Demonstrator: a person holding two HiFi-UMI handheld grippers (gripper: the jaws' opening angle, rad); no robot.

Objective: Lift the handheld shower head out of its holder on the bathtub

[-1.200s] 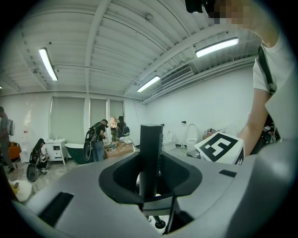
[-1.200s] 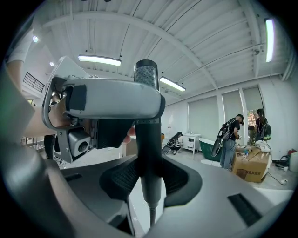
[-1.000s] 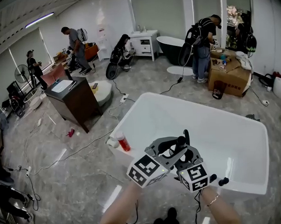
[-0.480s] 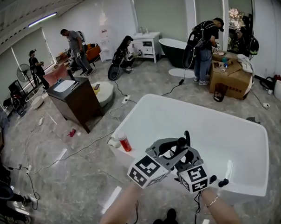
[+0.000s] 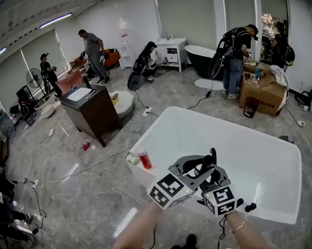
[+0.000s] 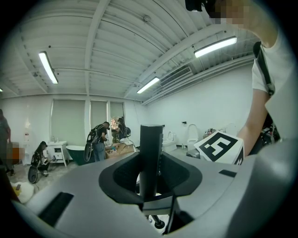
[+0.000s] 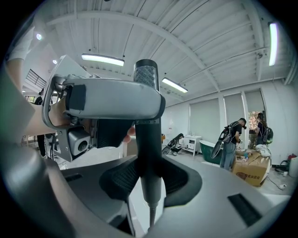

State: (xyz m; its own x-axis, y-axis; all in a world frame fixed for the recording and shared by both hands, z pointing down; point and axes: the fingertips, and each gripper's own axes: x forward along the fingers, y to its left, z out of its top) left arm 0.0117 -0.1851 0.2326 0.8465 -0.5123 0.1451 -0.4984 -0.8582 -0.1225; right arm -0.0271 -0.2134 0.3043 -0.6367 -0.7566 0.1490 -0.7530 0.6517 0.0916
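shower head (image 5: 205, 160) is sitting upright at the near rim of the bathtub (image 5: 168, 115); left gripper (image 6: 151, 173) and right gripper (image 7: 149, 180) are both pinching its handle. we're aiming for a straight vertical pull, minding the hose (image 7: 150, 216).

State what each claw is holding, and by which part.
Both hold the dark handheld shower head by its handle: the right claw low, just above the hose, the left claw higher up.
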